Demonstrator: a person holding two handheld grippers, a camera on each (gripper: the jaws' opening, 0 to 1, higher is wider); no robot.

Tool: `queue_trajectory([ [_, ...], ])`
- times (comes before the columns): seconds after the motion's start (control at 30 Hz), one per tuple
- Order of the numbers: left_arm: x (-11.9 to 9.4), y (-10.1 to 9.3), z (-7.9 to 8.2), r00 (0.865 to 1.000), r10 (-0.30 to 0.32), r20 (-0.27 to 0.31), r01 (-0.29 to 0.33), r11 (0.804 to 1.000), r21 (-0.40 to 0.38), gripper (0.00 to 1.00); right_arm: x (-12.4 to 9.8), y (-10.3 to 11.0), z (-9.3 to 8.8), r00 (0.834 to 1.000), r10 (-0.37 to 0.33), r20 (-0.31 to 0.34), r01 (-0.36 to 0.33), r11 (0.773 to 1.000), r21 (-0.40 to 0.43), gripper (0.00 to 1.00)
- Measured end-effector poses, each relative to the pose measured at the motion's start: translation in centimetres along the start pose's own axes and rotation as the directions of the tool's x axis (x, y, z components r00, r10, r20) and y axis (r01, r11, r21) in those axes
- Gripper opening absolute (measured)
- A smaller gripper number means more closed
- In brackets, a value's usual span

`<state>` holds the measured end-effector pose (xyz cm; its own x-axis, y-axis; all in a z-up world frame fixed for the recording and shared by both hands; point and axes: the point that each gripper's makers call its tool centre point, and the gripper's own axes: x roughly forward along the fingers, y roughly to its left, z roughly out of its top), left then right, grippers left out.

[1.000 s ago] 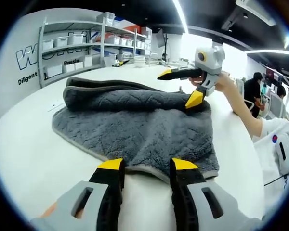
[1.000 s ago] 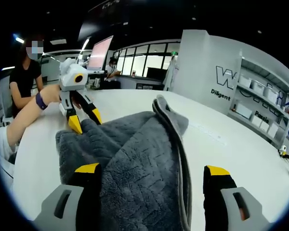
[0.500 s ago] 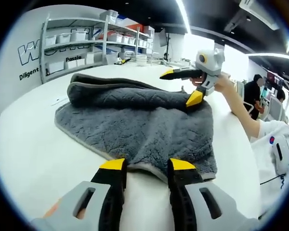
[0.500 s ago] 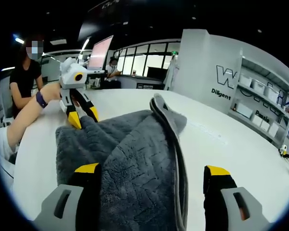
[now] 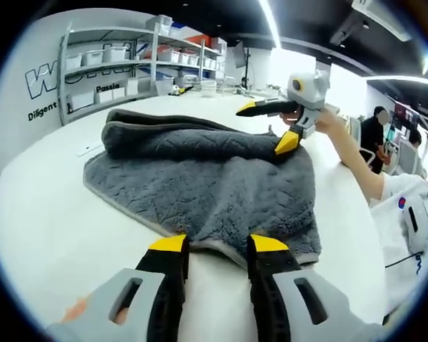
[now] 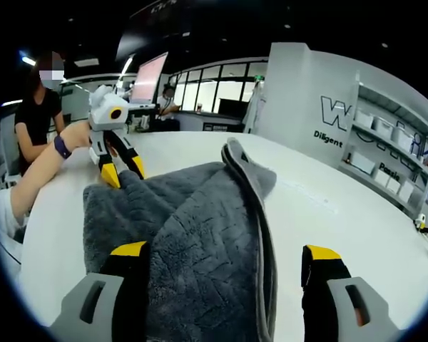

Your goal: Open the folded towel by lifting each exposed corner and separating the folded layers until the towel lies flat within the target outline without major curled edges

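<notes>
A grey fluffy towel [image 5: 200, 178] lies on the white table [image 5: 43, 214], with one layer still folded over in a thick roll along its far side. My left gripper [image 5: 220, 244] is open, its yellow tips at the towel's near hem. In the right gripper view that same gripper [image 6: 123, 171] straddles the far corner of the towel [image 6: 200, 235]. My right gripper [image 6: 227, 251] is wide open, with the raised fold and its pale hem running between the jaws. From the left gripper view, the right gripper [image 5: 266, 126] has its lower tip touching the roll.
Metal shelves with bins [image 5: 128, 64] stand behind the table beside a white wall with lettering [image 6: 335, 125]. The person's forearm [image 5: 357, 157] reaches in from the right. Other people [image 5: 376, 132] sit at desks further back. Bare table [image 6: 328, 206] surrounds the towel.
The raised fold between my right jaws has sunk slightly and shifted left. Both grippers stay open at the towel, with only small camera drift.
</notes>
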<state>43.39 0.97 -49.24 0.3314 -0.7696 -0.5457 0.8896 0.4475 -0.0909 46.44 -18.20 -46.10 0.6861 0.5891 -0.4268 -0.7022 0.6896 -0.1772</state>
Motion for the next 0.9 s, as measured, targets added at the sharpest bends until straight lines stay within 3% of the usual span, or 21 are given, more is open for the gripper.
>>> queue_trajectory([
  [0.23, -0.7, 0.4, 1.4, 0.996, -0.019, 0.090, 0.025, 0.997, -0.066, 0.28, -0.1, -0.1, 0.1, 1.000, -0.004, 0.005, 0.004, 1.000, 0.002, 0.89],
  [0.37, -1.5, 0.9, 3.9, 0.982, 0.032, 0.188, -0.039, 0.999, 0.033, 0.27, -0.1, -0.1, 0.2, 1.000, -0.007, 0.007, 0.007, 1.000, 0.000, 0.89],
  [0.5, -2.3, 1.2, 6.3, 0.956, 0.082, 0.283, -0.110, 0.990, 0.087, 0.27, -0.1, -0.2, 0.2, 1.000, -0.010, 0.007, 0.010, 1.000, 0.001, 0.89],
  [0.6, -3.4, 0.6, 8.4, 0.918, 0.067, 0.391, -0.117, 0.988, 0.105, 0.27, -0.2, -0.3, 0.2, 1.000, -0.013, 0.009, 0.013, 1.000, 0.002, 0.89],
  [0.63, -4.0, 0.7, 9.3, 0.895, 0.063, 0.442, -0.113, 0.989, 0.090, 0.27, -0.2, -0.3, 0.2, 1.000, -0.013, 0.008, 0.013, 1.000, 0.002, 0.89],
  [0.73, -4.9, 0.6, 10.5, 0.857, 0.054, 0.513, -0.116, 0.989, 0.089, 0.28, -0.2, -0.2, 0.2, 1.000, -0.013, 0.008, 0.013, 1.000, 0.000, 0.89],
  [0.77, -5.1, 0.7, 10.7, 0.849, 0.054, 0.526, -0.109, 0.991, 0.075, 0.29, -0.2, -0.2, 0.2, 1.000, -0.013, 0.008, 0.013, 1.000, 0.000, 0.89],
  [0.9, -5.1, 0.9, 10.9, 0.842, 0.053, 0.537, -0.100, 0.993, 0.058, 0.33, -0.2, -0.2, 0.1, 1.000, -0.014, 0.008, 0.014, 1.000, 0.000, 0.89],
])
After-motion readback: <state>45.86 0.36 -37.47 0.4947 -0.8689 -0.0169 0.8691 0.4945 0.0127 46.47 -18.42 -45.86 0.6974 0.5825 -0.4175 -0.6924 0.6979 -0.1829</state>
